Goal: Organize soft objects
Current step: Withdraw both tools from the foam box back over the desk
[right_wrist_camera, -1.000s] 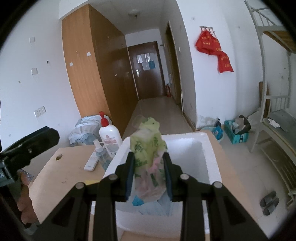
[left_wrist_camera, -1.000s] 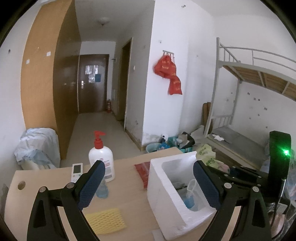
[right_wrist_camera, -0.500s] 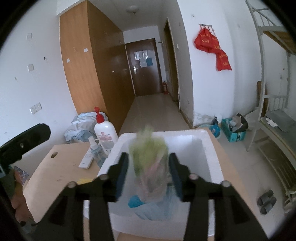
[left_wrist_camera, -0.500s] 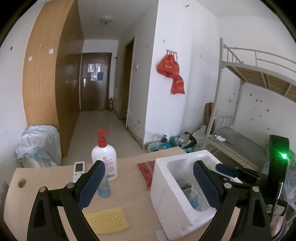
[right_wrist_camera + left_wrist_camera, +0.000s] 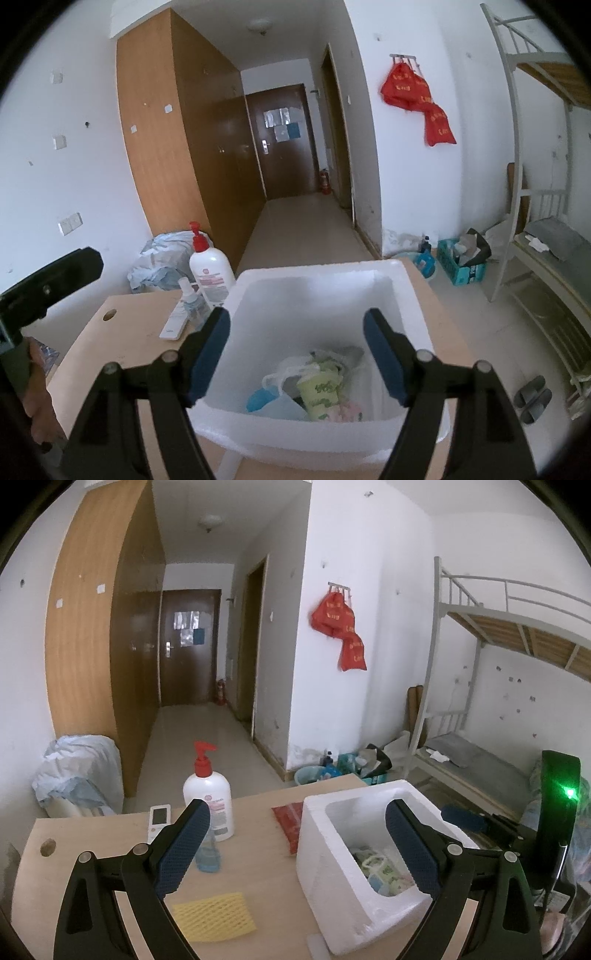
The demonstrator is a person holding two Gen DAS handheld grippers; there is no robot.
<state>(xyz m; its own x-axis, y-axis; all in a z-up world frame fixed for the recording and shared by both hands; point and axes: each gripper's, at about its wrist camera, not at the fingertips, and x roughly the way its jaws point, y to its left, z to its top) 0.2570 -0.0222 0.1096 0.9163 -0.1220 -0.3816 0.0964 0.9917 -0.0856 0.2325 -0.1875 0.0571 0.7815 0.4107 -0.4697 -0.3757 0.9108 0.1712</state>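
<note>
A white foam box point(image 5: 314, 295) stands on the wooden table point(image 5: 258, 849); it also shows in the left wrist view point(image 5: 332, 849). A green and pink plastic bag point(image 5: 325, 395) lies inside it on other soft bags; it shows in the left wrist view too point(image 5: 380, 867). My right gripper point(image 5: 295, 354) is open and empty above the box. My left gripper point(image 5: 295, 849) is open and empty above the table, left of the box. A yellow foam net point(image 5: 214, 915) lies on the table below it. A red packet point(image 5: 288, 819) lies beside the box.
A white pump bottle point(image 5: 208, 797), a small spray bottle point(image 5: 208, 853) and a white remote point(image 5: 159, 818) stand at the table's back. A bunk bed point(image 5: 498, 664) is at the right, a wardrobe point(image 5: 92, 646) at the left.
My right gripper opened and let go of the green and pink bag, which dropped into the foam box. The left gripper stayed open and shifted slightly.
</note>
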